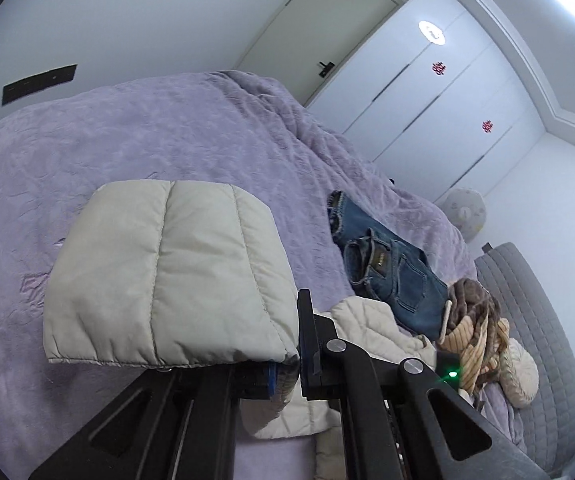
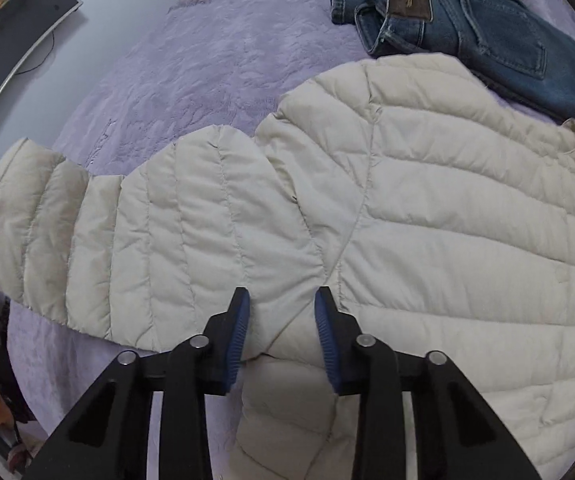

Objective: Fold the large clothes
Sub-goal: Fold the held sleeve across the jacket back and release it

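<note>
A cream quilted puffer jacket [image 2: 427, 208] lies spread on the purple bedspread [image 2: 191, 64], one sleeve [image 2: 135, 240] stretched out to the left. My left gripper [image 1: 287, 364] is shut on the sleeve's cuff end [image 1: 167, 276] and holds it lifted above the bed; the sleeve hides its left finger. My right gripper [image 2: 281, 300] is open, its blue-padded fingers [image 2: 239, 332] hovering just over the jacket where sleeve meets body.
Folded blue jeans [image 1: 391, 272] lie on the bed beyond the jacket and show in the right wrist view [image 2: 467, 28]. A brown and tan striped garment [image 1: 475, 328] is heaped by a grey quilted headboard [image 1: 535, 320]. White wardrobe doors [image 1: 439, 100] stand behind.
</note>
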`<action>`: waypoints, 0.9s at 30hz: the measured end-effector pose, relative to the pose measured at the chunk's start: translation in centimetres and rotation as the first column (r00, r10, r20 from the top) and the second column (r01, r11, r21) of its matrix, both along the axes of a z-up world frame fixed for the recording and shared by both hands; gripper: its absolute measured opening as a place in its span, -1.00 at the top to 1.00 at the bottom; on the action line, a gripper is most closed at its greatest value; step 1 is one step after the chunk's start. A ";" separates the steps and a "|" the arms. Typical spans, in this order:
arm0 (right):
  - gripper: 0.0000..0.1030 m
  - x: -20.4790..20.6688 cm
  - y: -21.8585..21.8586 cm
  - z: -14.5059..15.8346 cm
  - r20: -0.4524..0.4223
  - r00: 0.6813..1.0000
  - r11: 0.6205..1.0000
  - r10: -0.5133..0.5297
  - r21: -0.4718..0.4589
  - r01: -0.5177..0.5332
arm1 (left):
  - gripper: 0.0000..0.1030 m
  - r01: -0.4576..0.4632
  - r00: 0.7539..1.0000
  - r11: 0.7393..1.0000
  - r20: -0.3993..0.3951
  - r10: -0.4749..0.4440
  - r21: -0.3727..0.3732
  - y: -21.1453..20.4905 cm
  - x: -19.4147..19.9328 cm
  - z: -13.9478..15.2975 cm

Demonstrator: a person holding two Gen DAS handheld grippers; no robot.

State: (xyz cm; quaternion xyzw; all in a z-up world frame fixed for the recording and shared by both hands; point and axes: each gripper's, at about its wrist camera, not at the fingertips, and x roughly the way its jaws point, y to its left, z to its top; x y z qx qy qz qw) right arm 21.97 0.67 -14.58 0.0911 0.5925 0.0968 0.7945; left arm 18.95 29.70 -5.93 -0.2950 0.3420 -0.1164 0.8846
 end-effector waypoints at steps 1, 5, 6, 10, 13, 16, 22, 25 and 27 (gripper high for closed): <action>0.39 0.2 0.2 -0.8 -0.006 1.000 1.000 0.000 0.008 0.000 | 0.83 0.024 1.000 1.000 0.007 -0.024 0.007 -1.1 0.3 0.5; 0.40 0.7 0.9 -3.4 -0.023 1.000 1.000 0.003 0.022 -0.003 | 0.83 0.140 0.990 0.989 0.020 -0.141 0.042 -6.1 1.5 1.7; 0.40 0.8 1.0 -3.7 -0.020 1.000 1.000 0.008 0.026 -0.008 | 0.83 0.171 0.985 0.984 0.022 -0.172 0.056 -7.5 1.8 1.9; 0.40 0.5 -0.2 -3.4 -0.019 1.000 0.996 0.013 0.089 -0.011 | 0.83 0.285 0.958 0.953 0.011 -0.288 0.099 -13.8 2.9 2.3; 0.40 -0.7 -3.9 -1.8 -0.004 0.999 0.985 -0.054 0.163 0.054 | 0.83 0.377 0.925 0.914 -0.013 -0.379 0.147 -19.1 3.3 2.3; 0.38 -3.1 -9.5 -0.1 0.020 0.986 0.973 -0.163 0.170 0.158 | 0.83 0.471 0.881 0.854 -0.063 -0.469 0.222 -25.1 3.3 1.5; 0.19 -9.3 -22.1 0.8 0.006 0.917 0.912 -0.400 0.109 0.397 | 0.83 0.615 0.786 0.691 -0.228 -0.575 0.379 -37.5 2.6 -2.8; 0.05 -12.1 -26.6 1.1 0.012 0.879 0.877 -0.477 0.080 0.474 | 0.83 0.647 0.756 0.597 -0.298 -0.583 0.474 -42.1 1.7 -5.3; -0.01 -13.5 -28.6 1.1 0.015 0.857 0.855 -0.515 0.074 0.513 | 0.83 0.652 0.746 0.530 -0.334 -0.576 0.543 -44.5 1.0 -6.7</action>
